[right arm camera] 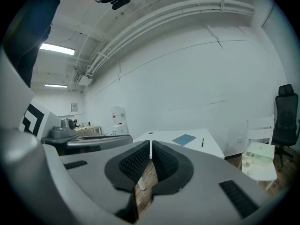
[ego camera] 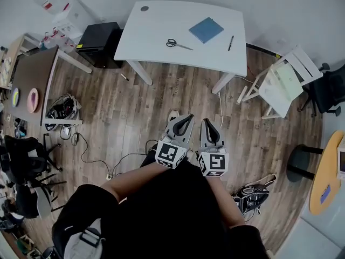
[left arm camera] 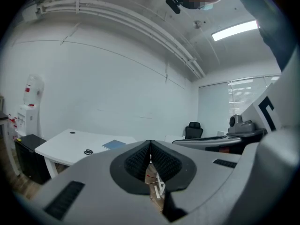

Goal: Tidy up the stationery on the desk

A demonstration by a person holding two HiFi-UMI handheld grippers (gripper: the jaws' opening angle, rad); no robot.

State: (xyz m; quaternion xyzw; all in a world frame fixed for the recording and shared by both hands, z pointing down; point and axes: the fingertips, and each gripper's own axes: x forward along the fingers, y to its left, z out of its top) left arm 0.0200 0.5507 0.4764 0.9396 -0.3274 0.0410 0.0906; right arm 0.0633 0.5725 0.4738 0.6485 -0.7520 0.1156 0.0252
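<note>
Grey left gripper (ego camera: 189,116) and right gripper (ego camera: 206,121) sit clenched, empty, at 6 o'clock, well apart from white desk (ego camera: 156,36) at 12 o'clock holding black-handled scissors (ego camera: 177,44), blue notebook (ego camera: 206,29), black pen (ego camera: 230,42), so best step closer, then open jaws.

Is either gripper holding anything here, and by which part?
Nothing is held. The left gripper and right gripper are both shut, empty; the scissors, notebook and pen lie on the desk.
</note>
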